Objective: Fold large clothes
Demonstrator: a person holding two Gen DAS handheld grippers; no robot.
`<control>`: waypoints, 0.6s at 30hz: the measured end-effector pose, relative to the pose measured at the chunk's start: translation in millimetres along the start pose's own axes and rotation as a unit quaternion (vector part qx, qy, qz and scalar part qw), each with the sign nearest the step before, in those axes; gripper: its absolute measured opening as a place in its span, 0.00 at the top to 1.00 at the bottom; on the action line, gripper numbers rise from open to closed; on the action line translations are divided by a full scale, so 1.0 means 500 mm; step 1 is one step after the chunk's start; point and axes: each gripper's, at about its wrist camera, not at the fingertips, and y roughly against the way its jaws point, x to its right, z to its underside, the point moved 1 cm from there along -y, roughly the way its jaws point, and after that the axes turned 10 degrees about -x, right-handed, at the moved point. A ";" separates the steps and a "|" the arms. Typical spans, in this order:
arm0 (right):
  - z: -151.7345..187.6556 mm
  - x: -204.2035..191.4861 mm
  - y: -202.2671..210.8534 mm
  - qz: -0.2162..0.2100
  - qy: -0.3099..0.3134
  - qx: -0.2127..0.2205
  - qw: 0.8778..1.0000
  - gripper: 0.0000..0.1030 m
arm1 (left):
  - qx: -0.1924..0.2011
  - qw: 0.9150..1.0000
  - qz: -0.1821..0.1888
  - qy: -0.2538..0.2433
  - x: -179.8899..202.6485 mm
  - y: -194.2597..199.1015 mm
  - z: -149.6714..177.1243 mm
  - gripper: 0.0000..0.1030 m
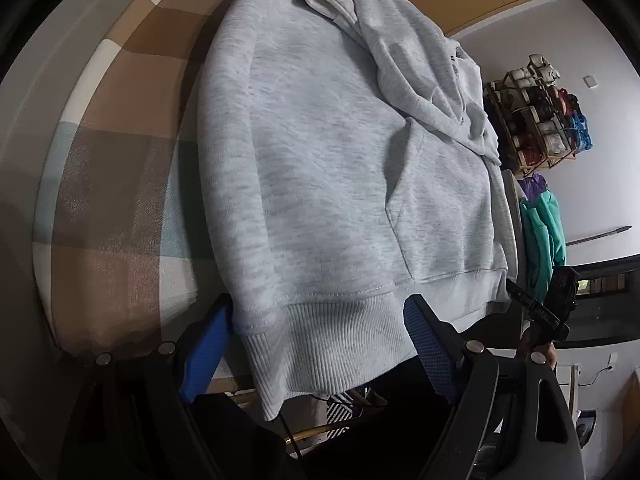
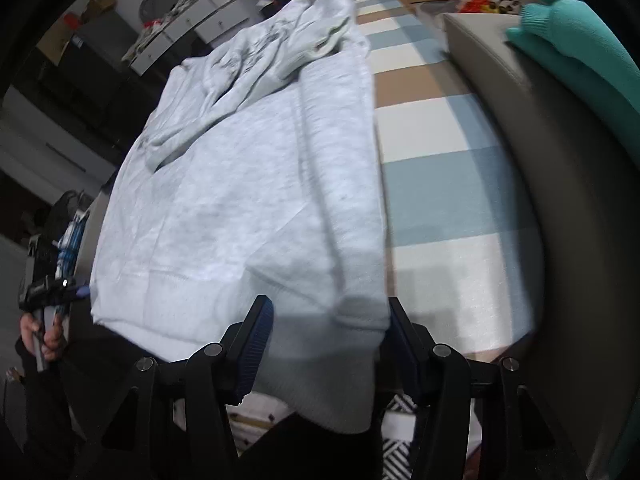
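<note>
A light grey hoodie [image 1: 320, 152] lies flat on a checked bedcover [image 1: 120, 160], sleeves folded over its chest, its ribbed hem [image 1: 332, 340] hanging over the near edge. My left gripper [image 1: 316, 352] is open, its blue pads on either side of the hem's left corner. My right gripper [image 2: 328, 344] is open, its jaws straddling the hem's right corner of the hoodie [image 2: 248, 184]. The right gripper also shows in the left wrist view [image 1: 548, 304], and the left gripper shows in the right wrist view [image 2: 52, 288].
A teal garment [image 2: 580, 48] lies on the grey bed frame [image 2: 560, 200] to the right; it also shows in the left wrist view [image 1: 544, 232]. A shelf of shoes [image 1: 536, 116] stands by the wall. A black and white rug [image 2: 396, 436] lies below the bed edge.
</note>
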 end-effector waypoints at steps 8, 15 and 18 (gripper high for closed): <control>-0.006 -0.020 0.129 -0.122 0.002 0.116 0.986 0.89 | 0.030 0.999 0.017 -0.030 0.023 0.028 0.006 0.64; 0.001 -0.049 0.095 -0.167 0.014 0.096 0.981 0.82 | 0.047 0.998 0.043 -0.026 0.022 0.038 0.006 0.58; 0.005 -0.048 0.069 -0.129 0.011 0.081 0.988 0.69 | 0.019 1.000 -0.004 -0.003 0.003 0.008 0.003 0.57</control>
